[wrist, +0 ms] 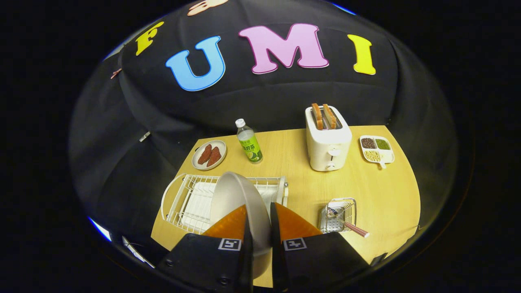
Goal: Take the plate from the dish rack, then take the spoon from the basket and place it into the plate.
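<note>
Plate (238, 195) clamped edgewise in tongs (259, 221), lower rim hidden

One cam, fisheye, riding on the gripper (259, 228), looking fwd along its two fingers, which fill the bottom centre of frame, closed on the plate (240, 199) edge. View sits high over the near edge of the table (366, 195), tilted down and toward the booth wall across the top half. Dish rack (183, 199) close, lower left; basket (338, 213) lower right; toaster (327, 140) farther, mid-right. Whole tabletop in shot.
</note>
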Motion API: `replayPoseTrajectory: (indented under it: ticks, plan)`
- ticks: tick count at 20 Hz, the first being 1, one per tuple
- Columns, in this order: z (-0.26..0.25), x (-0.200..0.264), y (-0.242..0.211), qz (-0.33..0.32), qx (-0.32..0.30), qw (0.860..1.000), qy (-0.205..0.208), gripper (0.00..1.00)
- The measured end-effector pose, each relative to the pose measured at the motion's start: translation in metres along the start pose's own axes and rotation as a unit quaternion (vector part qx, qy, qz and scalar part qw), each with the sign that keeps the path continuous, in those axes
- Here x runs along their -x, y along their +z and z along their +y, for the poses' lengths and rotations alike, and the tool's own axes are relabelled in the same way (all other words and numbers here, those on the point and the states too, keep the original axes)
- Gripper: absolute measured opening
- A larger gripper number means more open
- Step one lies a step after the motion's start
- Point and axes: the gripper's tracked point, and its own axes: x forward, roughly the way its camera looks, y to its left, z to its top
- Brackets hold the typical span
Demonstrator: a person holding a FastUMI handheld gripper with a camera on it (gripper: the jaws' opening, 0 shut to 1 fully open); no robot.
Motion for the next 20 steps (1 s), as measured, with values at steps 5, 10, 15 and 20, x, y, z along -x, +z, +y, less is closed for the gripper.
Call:
replayPoseTrajectory:
  ticks: [5,10,15,20]
  plan:
    - [-0.064,0.041,-0.043,0.011,-0.050,0.999,0.002,0.23]
    - [-0.132,0.066,-0.092,0.025,-0.100,0.995,-0.008,0.23]
    - [-0.201,0.070,-0.127,0.039,-0.145,0.989,-0.013,0.23]
    - [-0.245,0.040,-0.157,0.065,-0.164,0.984,-0.006,0.23]
